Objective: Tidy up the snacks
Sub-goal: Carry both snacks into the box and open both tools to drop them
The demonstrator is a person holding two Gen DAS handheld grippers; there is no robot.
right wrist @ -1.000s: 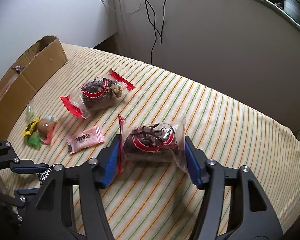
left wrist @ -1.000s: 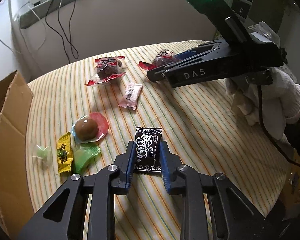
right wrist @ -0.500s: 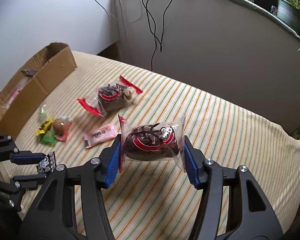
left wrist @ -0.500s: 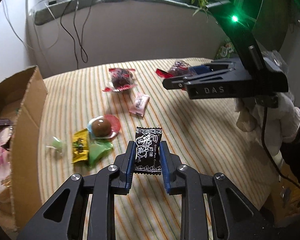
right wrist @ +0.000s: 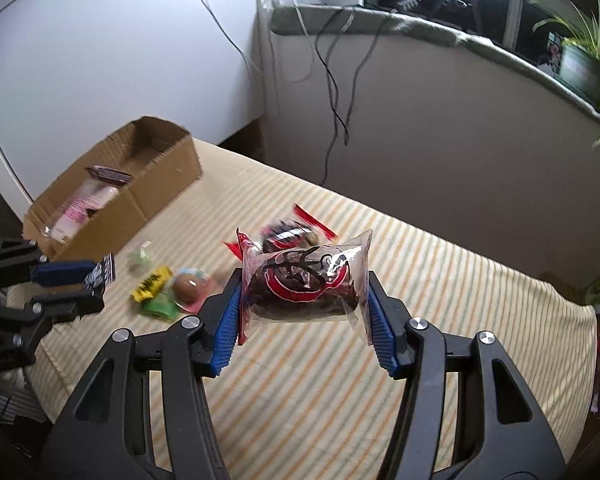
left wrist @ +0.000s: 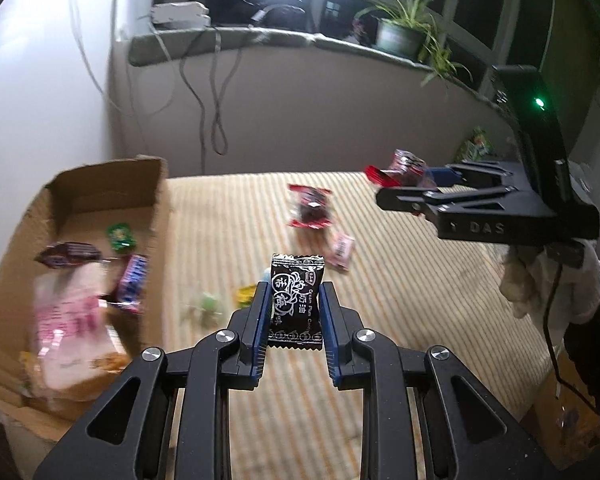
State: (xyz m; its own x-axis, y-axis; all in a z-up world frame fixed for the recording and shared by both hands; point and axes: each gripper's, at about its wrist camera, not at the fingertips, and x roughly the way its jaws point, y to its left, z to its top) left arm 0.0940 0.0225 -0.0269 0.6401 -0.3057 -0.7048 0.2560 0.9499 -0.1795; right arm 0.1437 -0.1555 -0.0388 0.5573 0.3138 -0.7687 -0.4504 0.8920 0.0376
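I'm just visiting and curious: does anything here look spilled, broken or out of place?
Nothing looks damaged or spilled. A few wrapped snacks lie loose on the striped tablecloth outside the cardboard box, including a yellow candy and a red-wrapped cake.

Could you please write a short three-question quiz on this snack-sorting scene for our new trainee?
1. True or false: the left gripper holds a black foil candy packet.
2. What does the right gripper hold? A) pink wafer packet B) clear-wrapped dark cake with a red label C) nothing
3. Fill in: sorted snacks lie in the open brown cardboard ____.

Key: 1 true; 2 B; 3 box.
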